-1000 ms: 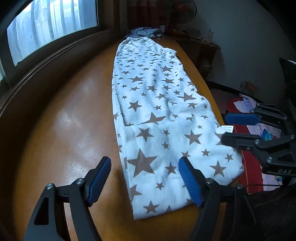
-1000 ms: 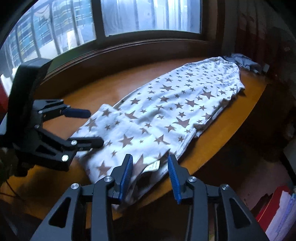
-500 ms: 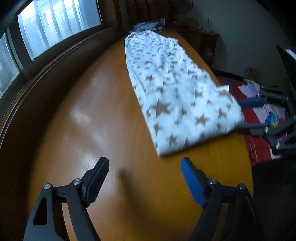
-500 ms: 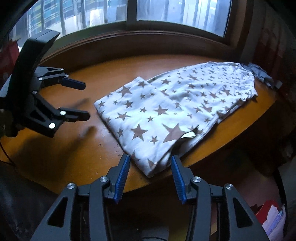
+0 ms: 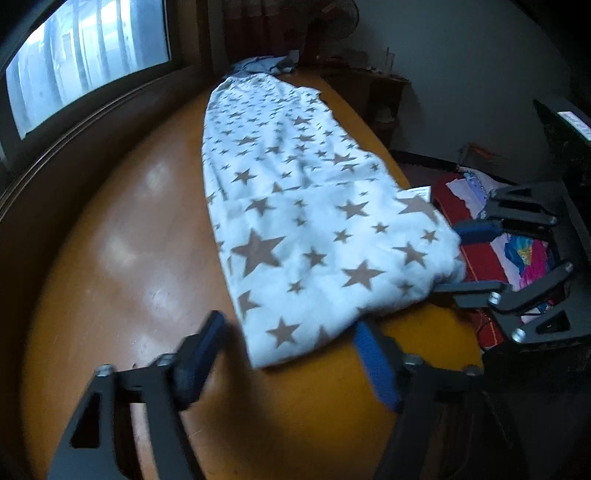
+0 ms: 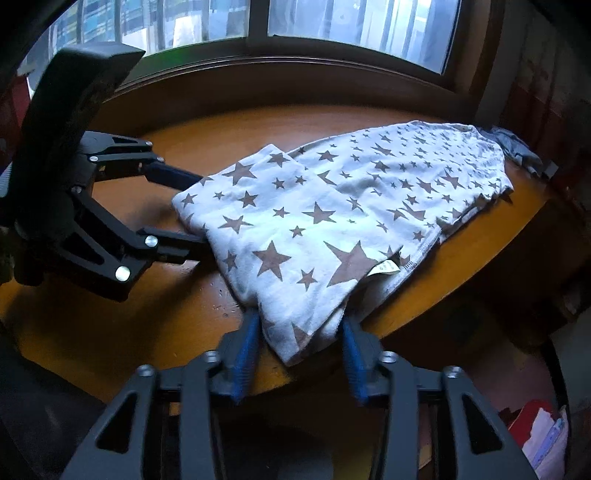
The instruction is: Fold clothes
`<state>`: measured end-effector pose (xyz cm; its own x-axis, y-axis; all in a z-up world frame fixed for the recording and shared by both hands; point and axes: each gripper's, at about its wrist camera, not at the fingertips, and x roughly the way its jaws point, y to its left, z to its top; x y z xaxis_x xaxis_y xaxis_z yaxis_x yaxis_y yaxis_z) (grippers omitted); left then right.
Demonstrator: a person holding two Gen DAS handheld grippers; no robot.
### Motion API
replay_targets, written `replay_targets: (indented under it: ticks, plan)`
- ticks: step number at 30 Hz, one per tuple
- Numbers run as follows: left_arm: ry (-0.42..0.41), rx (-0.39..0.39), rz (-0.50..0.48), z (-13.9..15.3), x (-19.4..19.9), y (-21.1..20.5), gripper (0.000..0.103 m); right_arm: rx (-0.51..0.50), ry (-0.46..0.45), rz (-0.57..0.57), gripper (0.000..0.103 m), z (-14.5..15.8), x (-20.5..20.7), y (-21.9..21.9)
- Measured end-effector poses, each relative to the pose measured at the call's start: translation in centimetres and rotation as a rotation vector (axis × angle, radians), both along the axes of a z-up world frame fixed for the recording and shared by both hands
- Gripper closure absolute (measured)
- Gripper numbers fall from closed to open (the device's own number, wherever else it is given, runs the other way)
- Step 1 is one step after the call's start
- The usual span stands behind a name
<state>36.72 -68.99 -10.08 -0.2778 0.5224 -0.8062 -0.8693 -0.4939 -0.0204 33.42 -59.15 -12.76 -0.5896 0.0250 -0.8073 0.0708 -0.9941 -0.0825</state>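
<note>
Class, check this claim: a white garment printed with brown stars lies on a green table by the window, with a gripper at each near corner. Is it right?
One detail is wrong: the table is orange-brown wood, not green, as the right wrist view shows. The star-printed garment, the window and the left gripper and right gripper at its near corners stand.

Both wrist cameras look steeply down, close, sharing the star-print cloth (image 5: 310, 229) (opposite corners).
</note>
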Motion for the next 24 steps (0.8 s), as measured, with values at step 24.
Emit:
replay_targets:
  ticks: [24]
  plan:
    - [0.014, 0.071, 0.066, 6.7, -3.1, 3.3, 0.061, -0.253, 0.172, -0.035, 0.092, 6.3, -1.2, 5.8]
